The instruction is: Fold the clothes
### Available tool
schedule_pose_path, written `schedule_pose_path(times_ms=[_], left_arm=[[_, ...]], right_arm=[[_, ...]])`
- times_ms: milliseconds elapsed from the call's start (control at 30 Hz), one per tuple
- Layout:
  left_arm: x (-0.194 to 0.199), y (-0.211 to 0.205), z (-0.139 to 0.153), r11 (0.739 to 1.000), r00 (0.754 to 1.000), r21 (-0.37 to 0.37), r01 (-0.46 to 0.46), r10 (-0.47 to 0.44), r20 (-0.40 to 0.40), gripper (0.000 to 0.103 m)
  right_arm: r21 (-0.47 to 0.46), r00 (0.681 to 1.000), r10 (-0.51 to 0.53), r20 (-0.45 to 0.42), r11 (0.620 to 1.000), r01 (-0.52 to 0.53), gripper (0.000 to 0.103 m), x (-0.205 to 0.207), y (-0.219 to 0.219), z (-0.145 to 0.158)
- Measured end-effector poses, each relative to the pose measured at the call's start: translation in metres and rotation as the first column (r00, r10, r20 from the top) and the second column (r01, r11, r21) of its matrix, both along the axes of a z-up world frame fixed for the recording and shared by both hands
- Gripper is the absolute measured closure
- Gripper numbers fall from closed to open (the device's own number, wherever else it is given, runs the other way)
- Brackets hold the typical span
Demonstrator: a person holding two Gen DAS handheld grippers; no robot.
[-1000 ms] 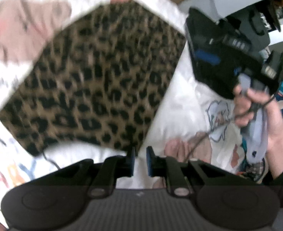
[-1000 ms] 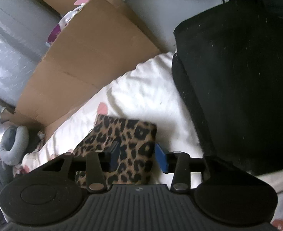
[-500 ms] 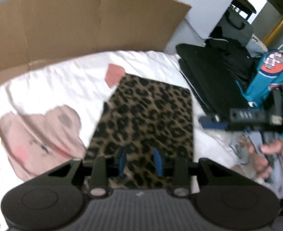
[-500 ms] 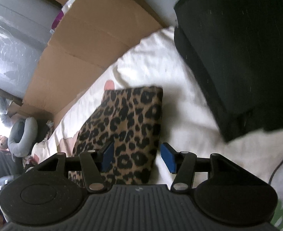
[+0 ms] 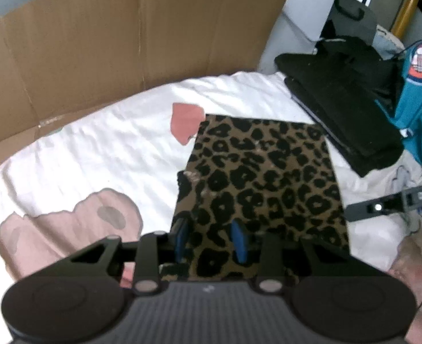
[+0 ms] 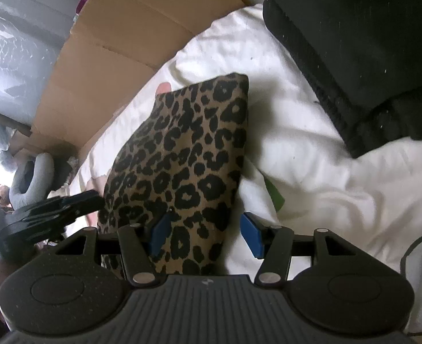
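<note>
Left wrist view: the left gripper (image 5: 211,238) hovers, jaws released and just opened wider, nothing pinched, over the near left corner of the folded leopard-print garment (image 5: 265,177) lying flat on the white printed bedsheet (image 5: 101,154), black folded clothes (image 5: 342,109) at two o'clock, a cardboard panel (image 5: 119,34) at eleven; "DAS" reads on the right gripper's body at three o'clock. Right wrist view: the right gripper (image 6: 206,233) straddles the garment's near right edge, jaws parted, gripping nothing. The next fold likely goes best if both pinch all layers at matching corners.
</note>
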State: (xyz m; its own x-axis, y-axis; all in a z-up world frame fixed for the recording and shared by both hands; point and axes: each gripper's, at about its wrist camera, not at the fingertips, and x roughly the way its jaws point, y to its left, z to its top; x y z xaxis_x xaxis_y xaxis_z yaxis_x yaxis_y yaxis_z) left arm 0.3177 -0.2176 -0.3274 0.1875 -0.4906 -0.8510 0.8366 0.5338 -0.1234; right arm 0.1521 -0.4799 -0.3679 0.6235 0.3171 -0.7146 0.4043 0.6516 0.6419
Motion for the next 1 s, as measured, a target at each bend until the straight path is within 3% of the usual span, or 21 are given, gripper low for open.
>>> schedule_pose_path(times_ms=[200, 333, 533, 600, 667, 1000], left_arm=[[0.007, 0.002, -0.007, 0.998, 0.999, -0.037, -0.04, 0.039, -0.031, 0.068], [0.004, 0.003, -0.003, 0.998, 0.999, -0.047, -0.038, 0.037, -0.029, 0.08], [0.004, 0.002, -0.009, 0.999, 0.998, -0.03, -0.043, 0.041, -0.041, 0.08], [0.004, 0.004, -0.008, 0.998, 0.998, -0.04, -0.056, 0.054, -0.039, 0.085], [0.005, 0.007, -0.006, 0.996, 0.997, -0.053, -0.069, 0.067, -0.03, 0.1], [0.005, 0.021, 0.011, 0.988, 0.992, -0.089, -0.124, 0.127, 0.03, 0.102]], right_arm=[[0.001, 1.0, -0.014, -0.011, 1.0, 0.014, 0.041, 0.002, 0.003, -0.006], [0.012, 0.999, -0.049, -0.004, 0.999, 0.049, 0.041, -0.001, 0.003, -0.011], [0.019, 0.997, -0.077, 0.012, 0.997, 0.077, 0.041, -0.001, 0.005, -0.014], [0.022, 0.996, -0.085, 0.016, 0.996, 0.084, 0.041, -0.001, 0.006, -0.015], [0.023, 0.996, -0.089, 0.02, 0.996, 0.088, 0.041, -0.001, 0.007, -0.015], [0.027, 0.996, -0.081, 0.039, 0.996, 0.08, 0.041, -0.003, 0.005, -0.013]])
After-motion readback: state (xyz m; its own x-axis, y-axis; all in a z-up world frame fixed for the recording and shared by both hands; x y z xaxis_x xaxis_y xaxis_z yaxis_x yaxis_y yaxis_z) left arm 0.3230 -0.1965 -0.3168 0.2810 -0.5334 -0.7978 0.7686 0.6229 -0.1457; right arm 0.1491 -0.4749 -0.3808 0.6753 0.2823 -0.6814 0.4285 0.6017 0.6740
